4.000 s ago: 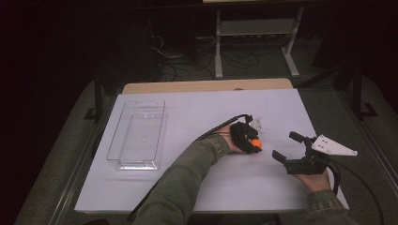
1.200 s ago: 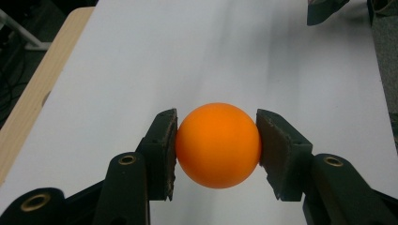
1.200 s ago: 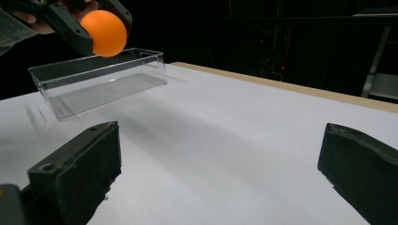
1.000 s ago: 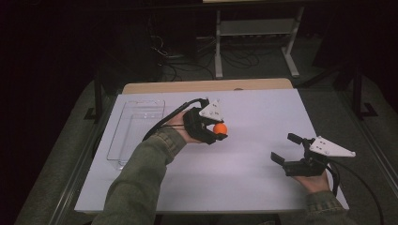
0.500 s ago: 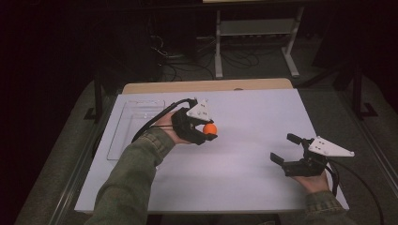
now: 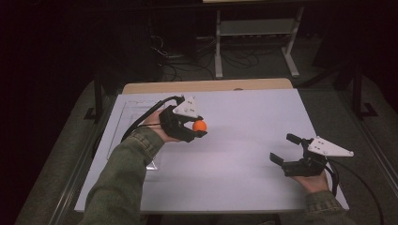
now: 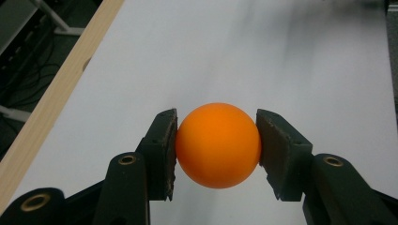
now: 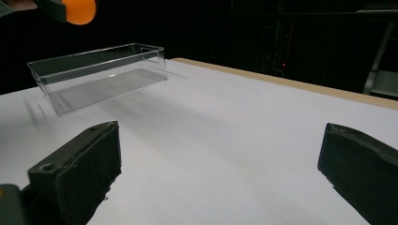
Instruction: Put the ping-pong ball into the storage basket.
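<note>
I find the left hand-held gripper [image 6: 196, 128] closed on the orange ball [image 7: 218, 145], a pad pressed to each side, carried above the tabletop [image 6: 244, 117] just beside the clear tray [image 8: 96, 75]. The right hand-held gripper [image 6: 287, 150] rests near the right edge, jaws spread wide and empty. I judge the carry step in hand; next I must bring the ball over the tray and release it inside.

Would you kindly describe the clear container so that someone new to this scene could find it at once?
Start at the white table and go to its left edge, beside the person's left forearm. There lies the clear plastic tray, long, rectangular and empty, close to the left gripper that holds the orange ball. It is the one see-through thing on the table.
</note>
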`<act>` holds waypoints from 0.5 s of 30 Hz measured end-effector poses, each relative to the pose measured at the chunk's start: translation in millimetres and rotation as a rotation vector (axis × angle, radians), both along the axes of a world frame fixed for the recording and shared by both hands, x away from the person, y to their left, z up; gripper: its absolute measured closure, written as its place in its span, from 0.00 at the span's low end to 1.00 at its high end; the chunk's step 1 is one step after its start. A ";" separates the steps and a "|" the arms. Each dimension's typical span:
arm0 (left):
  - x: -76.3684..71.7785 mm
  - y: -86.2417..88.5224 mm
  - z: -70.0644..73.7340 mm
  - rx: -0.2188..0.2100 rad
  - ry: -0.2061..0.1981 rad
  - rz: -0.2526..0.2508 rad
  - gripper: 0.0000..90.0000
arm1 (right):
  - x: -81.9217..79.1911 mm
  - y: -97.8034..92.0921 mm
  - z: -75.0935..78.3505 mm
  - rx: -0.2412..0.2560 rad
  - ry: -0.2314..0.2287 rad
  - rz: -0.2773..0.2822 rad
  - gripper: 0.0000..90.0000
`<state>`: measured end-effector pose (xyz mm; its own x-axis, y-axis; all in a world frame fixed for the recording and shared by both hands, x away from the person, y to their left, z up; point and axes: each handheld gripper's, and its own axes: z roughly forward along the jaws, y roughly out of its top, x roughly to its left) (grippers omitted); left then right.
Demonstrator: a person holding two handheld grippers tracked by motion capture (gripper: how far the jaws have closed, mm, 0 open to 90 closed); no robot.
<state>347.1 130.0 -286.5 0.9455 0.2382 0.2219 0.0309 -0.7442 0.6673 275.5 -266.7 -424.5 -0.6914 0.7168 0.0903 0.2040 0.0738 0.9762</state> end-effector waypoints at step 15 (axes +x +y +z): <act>0.3 25.8 5.1 0.012 -0.003 0.049 0.56 | -0.1 0.2 -0.2 -0.002 0.003 0.002 0.00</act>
